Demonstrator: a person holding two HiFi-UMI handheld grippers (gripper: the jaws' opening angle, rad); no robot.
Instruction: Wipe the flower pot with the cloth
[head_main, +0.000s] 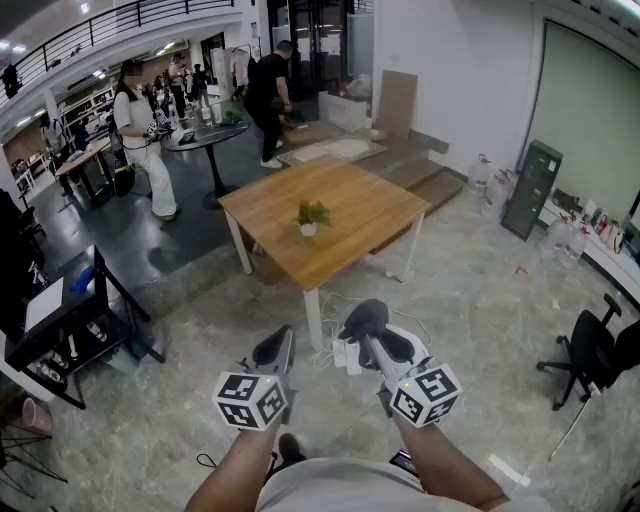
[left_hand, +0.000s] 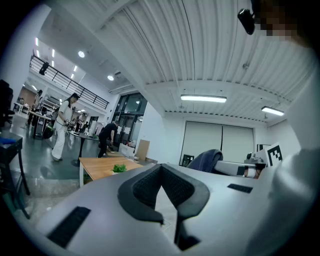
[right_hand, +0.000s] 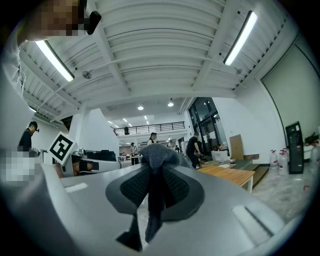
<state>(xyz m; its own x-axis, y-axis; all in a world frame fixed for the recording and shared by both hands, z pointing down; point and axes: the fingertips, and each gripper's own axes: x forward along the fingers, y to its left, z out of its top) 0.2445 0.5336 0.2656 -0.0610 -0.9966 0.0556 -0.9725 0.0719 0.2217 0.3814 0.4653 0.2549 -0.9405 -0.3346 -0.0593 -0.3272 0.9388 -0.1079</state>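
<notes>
The table (head_main: 350, 225) has a light honey-wood top and white legs. The pot (head_main: 308, 229) is white and its plant (head_main: 313, 212) is fresh green. The cloth (head_main: 364, 317) is dark blue-grey with a fine knitted texture. The left gripper (head_main: 277, 348) and the right gripper (head_main: 372, 345) are pale grey, with black dimpled pads (left_hand: 145, 187). Their cubes (head_main: 249, 400) are white with black square markers. The floor (head_main: 480, 300) is mottled grey like marble, and the chair (head_main: 590, 352) is black.

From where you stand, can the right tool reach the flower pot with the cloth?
Probably not: the right tool, shut on the cloth, hangs short of the table, and the flower pot stands near its middle. Open floor lies between, so stepping closer should do.
</notes>
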